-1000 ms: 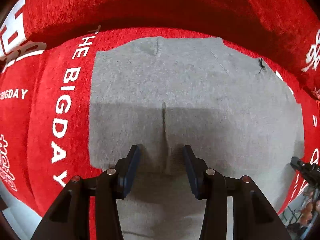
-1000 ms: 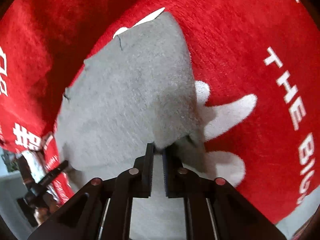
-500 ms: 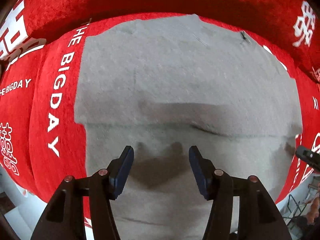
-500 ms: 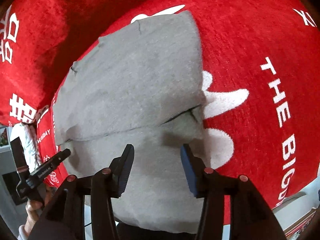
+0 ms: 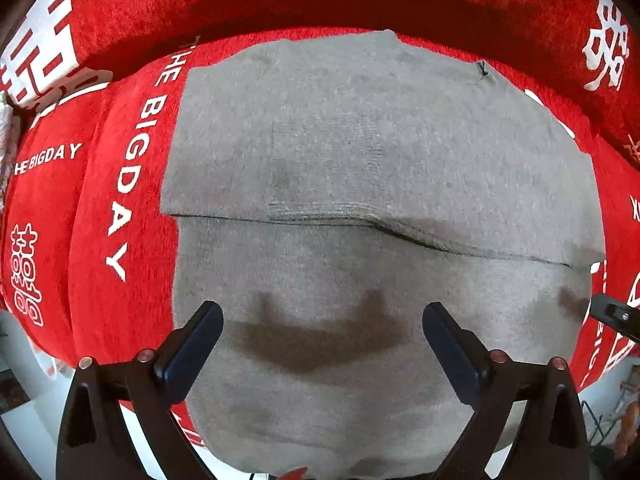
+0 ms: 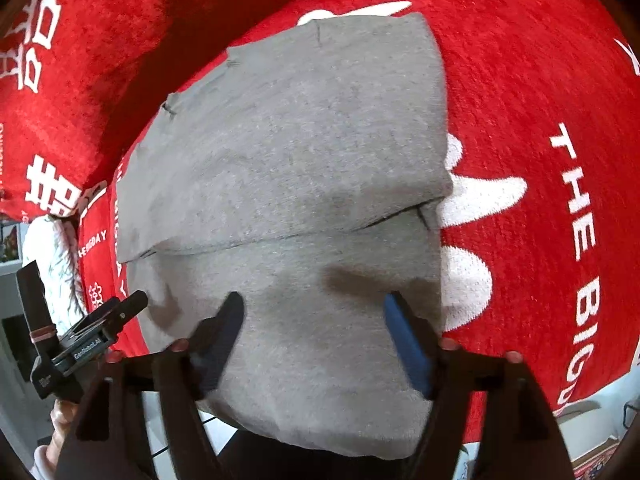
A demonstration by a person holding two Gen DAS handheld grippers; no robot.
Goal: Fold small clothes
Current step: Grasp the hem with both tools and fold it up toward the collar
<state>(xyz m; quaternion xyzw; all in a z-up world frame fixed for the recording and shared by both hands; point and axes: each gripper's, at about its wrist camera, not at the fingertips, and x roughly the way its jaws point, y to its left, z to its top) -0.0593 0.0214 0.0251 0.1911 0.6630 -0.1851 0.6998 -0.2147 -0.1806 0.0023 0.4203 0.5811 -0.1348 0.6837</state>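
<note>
A grey knit garment (image 5: 360,152) lies on a red cloth with white lettering (image 5: 100,200). Its far part is folded over the near part, and the fold's edge (image 5: 400,228) runs across the middle. My left gripper (image 5: 322,316) is open and empty, a little above the near layer. In the right wrist view the same garment (image 6: 300,140) lies with its folded flap on top. My right gripper (image 6: 314,304) is open and empty above the near layer. The left gripper (image 6: 108,316) also shows at the left edge of that view.
The red cloth (image 6: 540,120) covers the surface and rises into a dark fold at the back (image 5: 320,0). The garment's near edge hangs over the cloth's front edge (image 6: 340,440). The right gripper's tip (image 5: 612,314) shows at the right of the left wrist view.
Both grippers have opened wide and pulled back from the garment. The right gripper let go of the corner it pinched. The folded flap now lies flat on the lower layer.
</note>
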